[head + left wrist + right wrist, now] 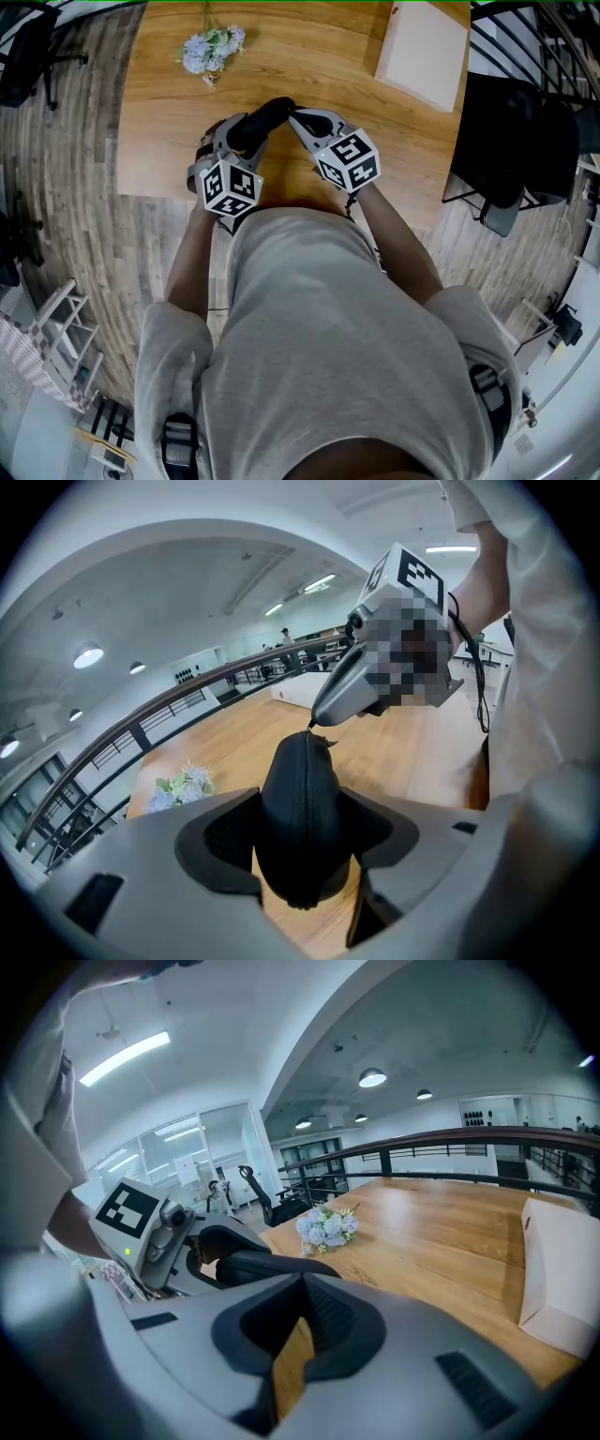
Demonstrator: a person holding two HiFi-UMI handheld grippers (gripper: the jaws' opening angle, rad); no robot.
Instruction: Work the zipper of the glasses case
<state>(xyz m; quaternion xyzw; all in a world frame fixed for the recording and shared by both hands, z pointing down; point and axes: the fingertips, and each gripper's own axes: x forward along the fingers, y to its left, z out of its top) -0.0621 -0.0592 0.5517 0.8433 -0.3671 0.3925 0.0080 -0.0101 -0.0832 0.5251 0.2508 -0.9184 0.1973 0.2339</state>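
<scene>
A black glasses case [305, 827] with a zipper along its top seam is held over the near edge of the wooden table [319, 66]. My left gripper [302, 841] is shut on the case, with a pad pressing each side. The right gripper [314, 726] is shut, and its tips pinch the small zipper pull at the case's far end. In the head view the case [262, 120] lies between the left gripper [230, 141] and the right gripper [298, 117]. From the right gripper view its closed jaws [302, 1279] meet just over the case [267, 1265].
A bunch of pale blue flowers [214, 47] lies at the table's far left. A white box [422, 52] sits at the far right. A black chair [511, 150] stands to the right of the table, and a railing runs beyond it.
</scene>
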